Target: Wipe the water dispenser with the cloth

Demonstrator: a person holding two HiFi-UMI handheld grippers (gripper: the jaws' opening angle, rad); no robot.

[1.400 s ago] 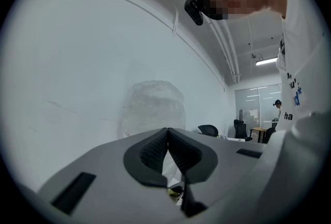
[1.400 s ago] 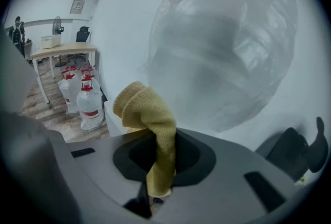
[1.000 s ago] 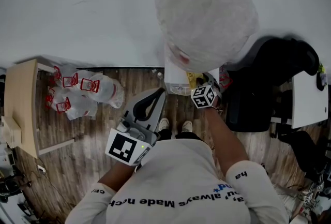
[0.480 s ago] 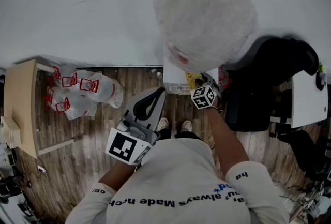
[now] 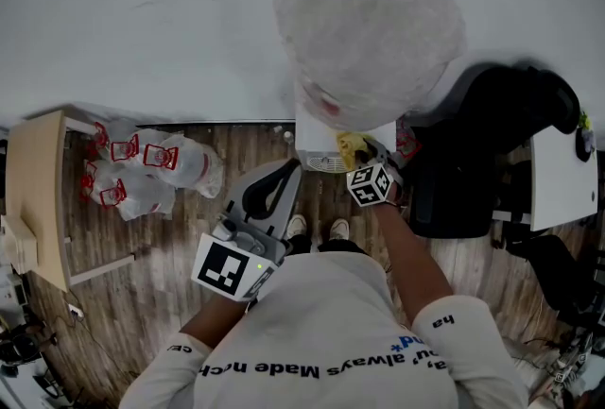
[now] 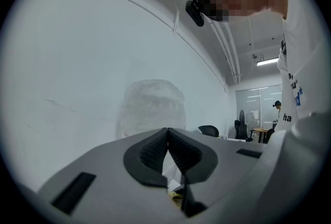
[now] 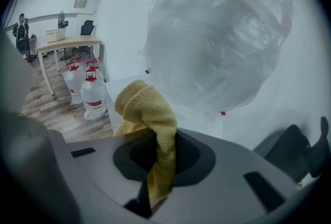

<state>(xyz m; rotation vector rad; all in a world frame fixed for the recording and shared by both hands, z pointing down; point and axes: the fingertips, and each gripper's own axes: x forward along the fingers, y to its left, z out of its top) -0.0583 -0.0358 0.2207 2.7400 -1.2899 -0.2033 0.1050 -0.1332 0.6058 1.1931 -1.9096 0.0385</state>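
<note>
We stand on a brown wood-plank floor (image 5: 170,247). Directly on it, against the wall, sits a white box-shaped water dispenser (image 5: 317,144). To its left lies a cluster of clear plastic water bottles with red labels (image 5: 151,173), then a pale wooden table (image 5: 38,180). A black office chair (image 5: 468,180) stands just right of the dispenser.

loc: office | evid: desk (image 7: 67,41), swivel chair (image 7: 87,28), spare water jugs (image 7: 93,96), wood flr (image 5: 170,247)

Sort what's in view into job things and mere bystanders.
Job: yellow cloth; right gripper shut on it; water dispenser with its wrapped bottle.
Lying about: spare water bottles on the floor; black office chair; wooden table.
</note>
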